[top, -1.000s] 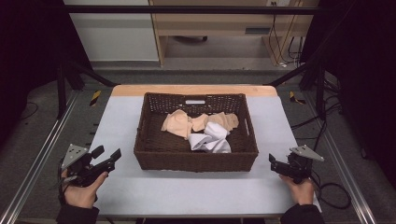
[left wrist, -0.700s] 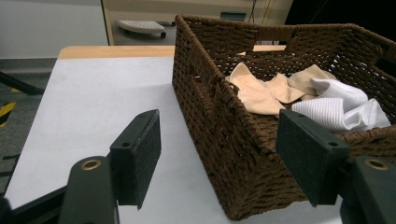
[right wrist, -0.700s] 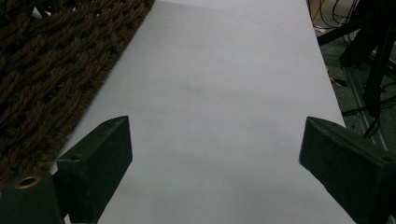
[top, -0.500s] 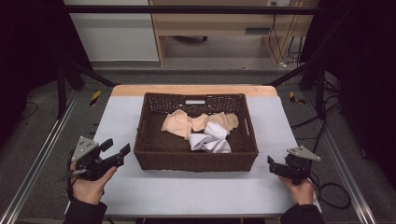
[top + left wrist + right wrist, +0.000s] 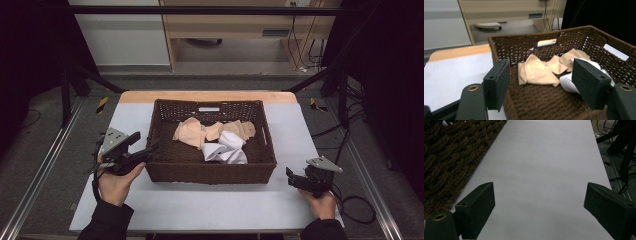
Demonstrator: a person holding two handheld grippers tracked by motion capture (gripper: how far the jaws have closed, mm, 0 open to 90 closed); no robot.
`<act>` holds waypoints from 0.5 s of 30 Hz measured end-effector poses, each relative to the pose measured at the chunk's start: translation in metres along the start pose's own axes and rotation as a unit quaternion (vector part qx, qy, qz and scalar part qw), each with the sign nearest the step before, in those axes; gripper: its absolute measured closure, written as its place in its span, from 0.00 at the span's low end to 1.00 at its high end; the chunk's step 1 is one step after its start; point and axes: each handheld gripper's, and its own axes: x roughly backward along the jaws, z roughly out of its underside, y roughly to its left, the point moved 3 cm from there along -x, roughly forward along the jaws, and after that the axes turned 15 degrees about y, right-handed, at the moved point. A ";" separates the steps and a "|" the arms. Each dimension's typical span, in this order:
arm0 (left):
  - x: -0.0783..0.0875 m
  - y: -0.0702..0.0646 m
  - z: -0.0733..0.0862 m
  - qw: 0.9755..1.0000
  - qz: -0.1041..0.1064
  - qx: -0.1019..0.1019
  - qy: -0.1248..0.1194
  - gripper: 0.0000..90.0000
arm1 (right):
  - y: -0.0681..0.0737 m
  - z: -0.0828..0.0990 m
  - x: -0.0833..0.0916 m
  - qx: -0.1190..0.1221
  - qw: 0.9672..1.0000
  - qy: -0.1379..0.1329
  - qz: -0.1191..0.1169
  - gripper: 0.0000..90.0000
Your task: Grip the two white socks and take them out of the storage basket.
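Note:
A brown woven basket (image 5: 210, 172) stands in the middle of the white table. Inside it lie crumpled beige cloths (image 5: 192, 132) and a white cloth (image 5: 226, 150). My left gripper (image 5: 146, 141) is open and lifted beside the basket's left wall, jaws pointing over the rim. In the left gripper view the open left gripper (image 5: 541, 80) frames the beige cloths (image 5: 536, 72) and the white cloth (image 5: 570, 83), with nothing between the pads. My right gripper (image 5: 290, 178) rests open low on the table, right of the basket's front corner. In the right gripper view, bare table shows between its jaws (image 5: 539, 195).
The basket wall (image 5: 449, 157) runs along the left of the right gripper view. A white table cover (image 5: 210, 210) leaves bare strips in front of and beside the basket. Metal rails (image 5: 45, 165) flank the table; cables (image 5: 357, 205) lie at the right.
My left gripper has risen and moved forward and right, up to the basket's left wall. The right gripper has barely shifted. The cloths lie as before.

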 end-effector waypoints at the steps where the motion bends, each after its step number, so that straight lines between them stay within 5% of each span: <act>1: -0.003 -0.004 -0.006 1.000 0.005 0.001 -0.001 0.34 | 0.000 0.000 0.000 0.000 1.000 0.001 -0.001 0.11; 15: -0.027 -0.031 -0.035 1.000 0.019 -0.007 -0.007 0.35 | 0.001 0.000 -0.001 0.002 1.000 0.002 -0.002 0.11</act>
